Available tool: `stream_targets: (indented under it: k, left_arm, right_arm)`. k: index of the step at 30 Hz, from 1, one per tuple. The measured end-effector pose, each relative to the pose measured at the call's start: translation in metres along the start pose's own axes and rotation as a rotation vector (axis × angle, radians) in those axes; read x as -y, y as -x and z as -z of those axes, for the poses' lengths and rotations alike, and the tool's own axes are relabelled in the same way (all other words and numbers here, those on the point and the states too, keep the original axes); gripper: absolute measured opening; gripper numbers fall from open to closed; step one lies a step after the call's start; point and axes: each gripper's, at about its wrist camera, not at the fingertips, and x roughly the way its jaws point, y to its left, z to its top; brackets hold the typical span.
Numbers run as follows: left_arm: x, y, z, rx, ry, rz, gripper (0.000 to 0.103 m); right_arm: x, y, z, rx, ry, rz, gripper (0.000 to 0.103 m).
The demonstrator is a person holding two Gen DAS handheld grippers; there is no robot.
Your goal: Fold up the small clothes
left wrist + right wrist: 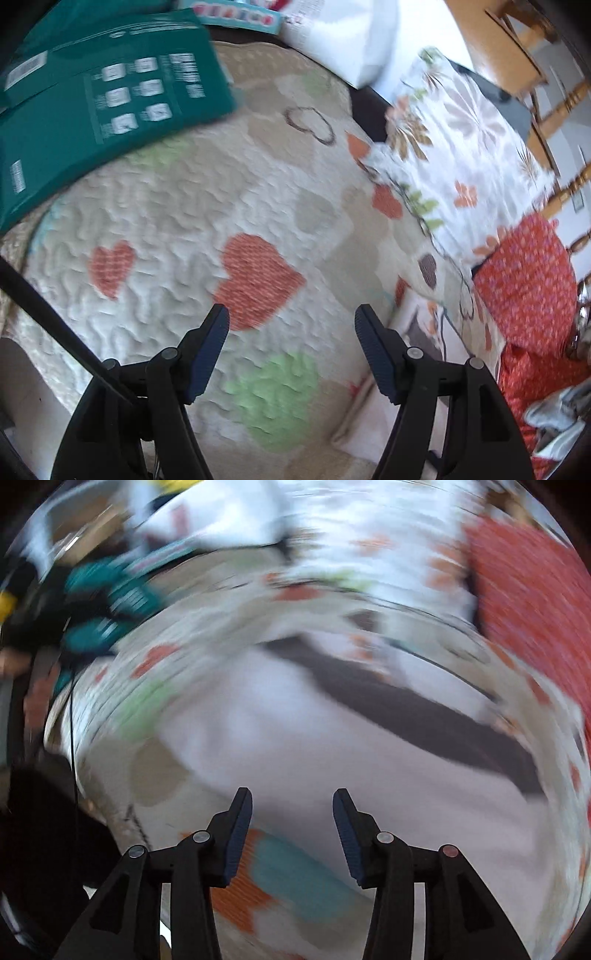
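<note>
In the left wrist view, one left gripper (291, 319) is seen with its two fingers spread wide and nothing held between them, above a quilted cover (177, 206) printed with hearts. Four orange hearts, two green patches and one brown heart outline can be counted on the near part of that cover. One teal box (107, 99) is laid on the cover at the upper left, and one white bag (343, 37) is seen beyond it. Two pieces of cloth are found at the right: a floral cloth (454, 155), its long axis run from the upper middle down toward the right edge, and a red patterned cloth (528, 284) just below it, bunched, so that its direction cannot be told. In the right wrist view, which is heavily blurred, one right gripper (292, 805) is shown with both fingers parted and empty, above a pale garment (295, 738) spread on the cover; one dark band (406, 709) is laid across it slantwise from the upper left to the lower right. A red cloth (535, 602) is made out at the upper right.
</note>
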Motion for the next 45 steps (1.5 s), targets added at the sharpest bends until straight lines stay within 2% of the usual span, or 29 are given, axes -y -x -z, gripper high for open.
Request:
stream_targets:
  k: [6, 10, 14, 16, 18, 20, 24, 27, 29, 33, 36, 38, 40, 43, 45]
  left_arm:
    - [-0.025, 0.007, -0.007, 0.011, 0.078, 0.023, 0.07]
    - [-0.026, 0.009, -0.007, 0.016, 0.083, 0.032, 0.07]
    - [-0.024, 0.01, -0.006, 0.027, 0.079, 0.029, 0.07]
    - [-0.026, 0.011, -0.006, 0.033, 0.081, 0.021, 0.07]
    - [-0.028, 0.011, -0.006, 0.039, 0.088, 0.013, 0.07]
    - [-0.029, 0.011, -0.006, 0.048, 0.097, -0.002, 0.07]
    - [-0.028, 0.009, -0.004, 0.052, 0.098, -0.019, 0.07]
    - [-0.019, 0.005, 0.0, 0.042, 0.081, -0.016, 0.07]
    - [-0.01, 0.001, 0.004, 0.036, 0.06, -0.016, 0.07]
    - [0.012, -0.007, 0.016, 0.005, 0.003, -0.006, 0.07]
    - [0.031, -0.014, 0.029, -0.02, -0.06, 0.005, 0.07]
    - [0.046, -0.021, 0.04, -0.044, -0.111, 0.018, 0.07]
    - [0.061, -0.027, 0.052, -0.073, -0.156, 0.037, 0.07]
    - [0.086, -0.04, 0.076, -0.124, -0.231, 0.071, 0.07]
    - [0.105, -0.047, 0.096, -0.164, -0.276, 0.102, 0.07]
  right_arm:
    - [-0.054, -0.043, -0.011, -0.02, 0.162, 0.022, 0.054]
    - [-0.08, -0.07, -0.019, -0.011, 0.245, 0.135, 0.054]
    - [-0.088, -0.08, -0.035, 0.012, 0.244, 0.187, 0.053]
    - [-0.09, -0.086, -0.042, 0.021, 0.233, 0.199, 0.046]
    - [-0.09, -0.09, -0.045, 0.014, 0.195, 0.184, 0.022]
    - [-0.085, -0.089, -0.047, 0.015, 0.147, 0.173, 0.015]
    - [-0.047, -0.071, -0.056, 0.032, -0.072, 0.057, 0.012]
    - [-0.005, -0.043, -0.06, 0.086, -0.234, 0.008, 0.012]
    - [0.036, -0.013, -0.056, 0.144, -0.358, -0.013, 0.012]
    - [0.122, 0.045, -0.017, 0.229, -0.574, 0.021, 0.012]
    - [0.182, 0.087, 0.047, 0.262, -0.739, 0.11, 0.012]
    - [0.203, 0.1, 0.086, 0.244, -0.805, 0.183, 0.012]
    - [0.22, 0.098, 0.126, 0.173, -0.859, 0.25, 0.012]
    - [0.236, 0.085, 0.17, 0.126, -0.966, 0.2, 0.011]
    - [0.234, 0.086, 0.176, 0.138, -0.973, 0.192, 0.011]
